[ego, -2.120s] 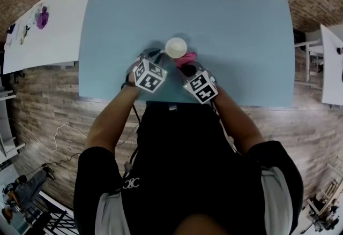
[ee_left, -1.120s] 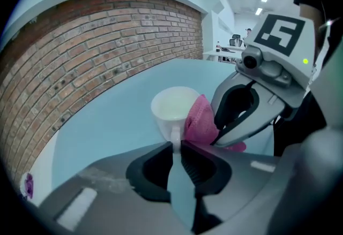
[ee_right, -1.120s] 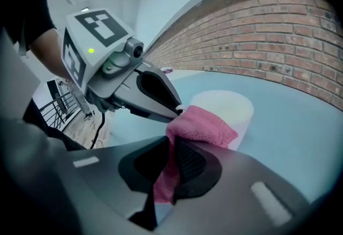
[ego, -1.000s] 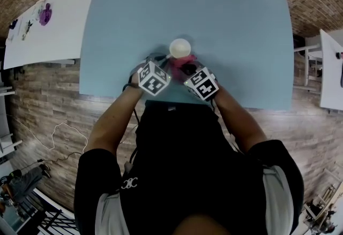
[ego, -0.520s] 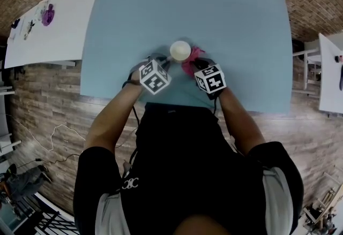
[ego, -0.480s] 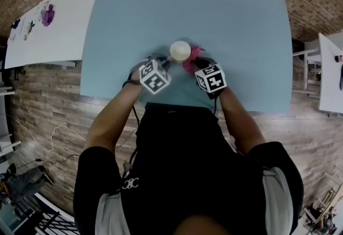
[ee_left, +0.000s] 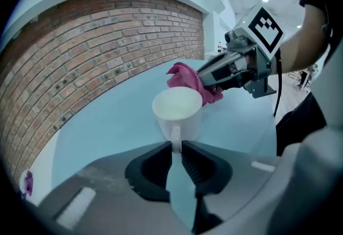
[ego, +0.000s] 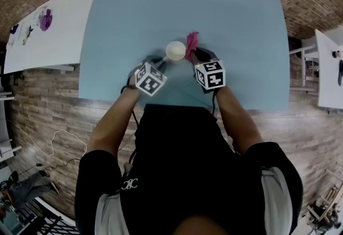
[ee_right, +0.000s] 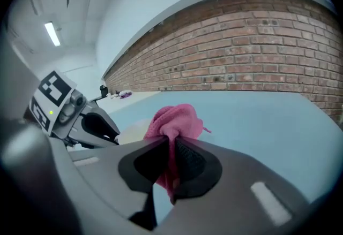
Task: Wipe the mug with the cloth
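A white mug (ego: 175,51) (ee_left: 177,111) stands upright on the light blue table (ego: 230,20). My left gripper (ee_left: 176,146) (ego: 161,63) is shut on the mug's handle (ee_left: 175,136) from the near side. My right gripper (ee_right: 171,145) (ego: 193,58) is shut on a pink cloth (ee_right: 174,123) (ego: 191,43) (ee_left: 189,78). The cloth is bunched and rests against the mug's right side and rim. In the right gripper view the mug (ee_right: 132,131) is mostly hidden behind the cloth.
A white table (ego: 48,25) with small coloured items stands to the left of the blue one. The blue table's near edge (ego: 241,103) runs just under my hands. A brick wall (ee_left: 80,62) lies beyond the table's far side.
My right gripper has carried the pink cloth from the mug's near right up along its right side to the rim. The left gripper and mug have shifted slightly left.
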A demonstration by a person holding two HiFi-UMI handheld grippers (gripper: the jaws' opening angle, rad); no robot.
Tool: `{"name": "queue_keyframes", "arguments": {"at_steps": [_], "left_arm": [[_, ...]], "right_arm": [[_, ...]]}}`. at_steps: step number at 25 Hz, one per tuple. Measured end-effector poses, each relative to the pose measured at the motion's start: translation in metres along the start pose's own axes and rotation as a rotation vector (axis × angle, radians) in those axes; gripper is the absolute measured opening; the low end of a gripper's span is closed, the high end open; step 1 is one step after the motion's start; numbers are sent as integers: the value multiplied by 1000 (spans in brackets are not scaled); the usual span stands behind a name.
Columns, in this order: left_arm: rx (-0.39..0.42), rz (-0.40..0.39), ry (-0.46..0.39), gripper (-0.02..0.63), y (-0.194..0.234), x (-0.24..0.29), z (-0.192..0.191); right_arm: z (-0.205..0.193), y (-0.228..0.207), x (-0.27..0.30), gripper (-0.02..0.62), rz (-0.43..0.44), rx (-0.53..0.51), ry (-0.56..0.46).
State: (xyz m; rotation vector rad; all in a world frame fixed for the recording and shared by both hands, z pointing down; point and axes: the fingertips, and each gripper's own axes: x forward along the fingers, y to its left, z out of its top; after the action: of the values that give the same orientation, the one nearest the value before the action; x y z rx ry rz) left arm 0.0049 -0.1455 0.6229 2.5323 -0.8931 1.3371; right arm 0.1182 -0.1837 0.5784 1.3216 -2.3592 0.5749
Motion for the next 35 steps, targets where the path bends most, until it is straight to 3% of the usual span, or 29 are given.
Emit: {"name": "queue_keyframes", "arguments": {"at_steps": [5, 6, 9, 14, 18, 22, 28, 35], "left_arm": [[-148, 65, -157, 133, 11, -22, 0], [-180, 88, -187, 122, 16, -30, 0], [-299, 164, -256, 2, 29, -53, -9], [-453, 209, -312, 2, 36, -78, -24], [-506, 221, -336, 2, 41, -85, -34], [-564, 156, -364, 2, 38, -83, -35], [-518, 85, -399, 2, 31, -94, -20], [-528, 107, -420, 1, 37, -118, -33]], "right_arm": [[8, -9, -24, 38, -30, 41, -85], [8, -9, -28, 38, -29, 40, -91], [7, -7, -40, 38, -10, 35, -101], [12, 1, -57, 38, 1, 1, -121], [9, 5, -63, 38, -13, -18, -114], [4, 0, -74, 38, -74, -12, -112], [2, 7, -97, 38, -141, -15, -110], [-2, 34, -115, 38, -171, -60, -73]]}}
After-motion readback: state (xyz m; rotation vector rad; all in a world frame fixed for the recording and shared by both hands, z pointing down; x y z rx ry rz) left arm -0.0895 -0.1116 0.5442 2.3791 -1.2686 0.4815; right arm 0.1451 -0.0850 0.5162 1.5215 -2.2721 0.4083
